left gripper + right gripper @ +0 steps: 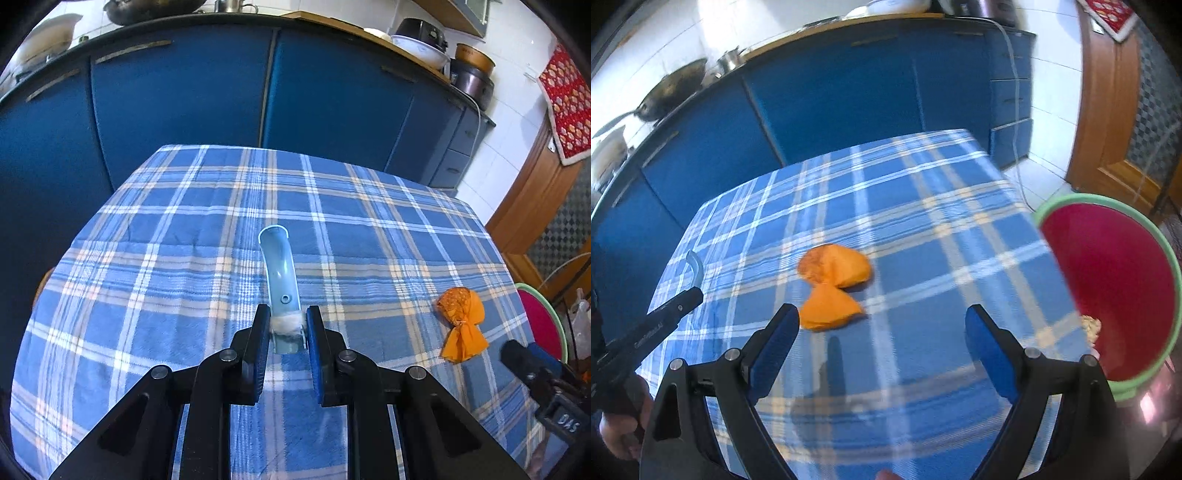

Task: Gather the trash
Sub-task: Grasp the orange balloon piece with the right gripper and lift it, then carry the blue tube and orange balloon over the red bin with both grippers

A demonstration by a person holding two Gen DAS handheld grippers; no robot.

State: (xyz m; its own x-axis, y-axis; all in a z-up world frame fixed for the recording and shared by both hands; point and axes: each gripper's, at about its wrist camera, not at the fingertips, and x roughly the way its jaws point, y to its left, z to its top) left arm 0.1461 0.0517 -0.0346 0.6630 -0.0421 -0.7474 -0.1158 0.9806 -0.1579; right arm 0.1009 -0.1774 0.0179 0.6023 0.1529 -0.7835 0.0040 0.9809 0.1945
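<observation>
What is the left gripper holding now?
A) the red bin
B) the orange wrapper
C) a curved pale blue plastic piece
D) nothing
C: the left gripper is shut on the blue piece, while the orange wrapper lies apart on the cloth.

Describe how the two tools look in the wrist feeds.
Both match: the left tool and right tool have matte black angular linkage arms with silver pivot bolts and flat blue pads on the fingers. White lettering marks each body, too blurred to read. A bare hand holds the left tool; no cables show.
</observation>
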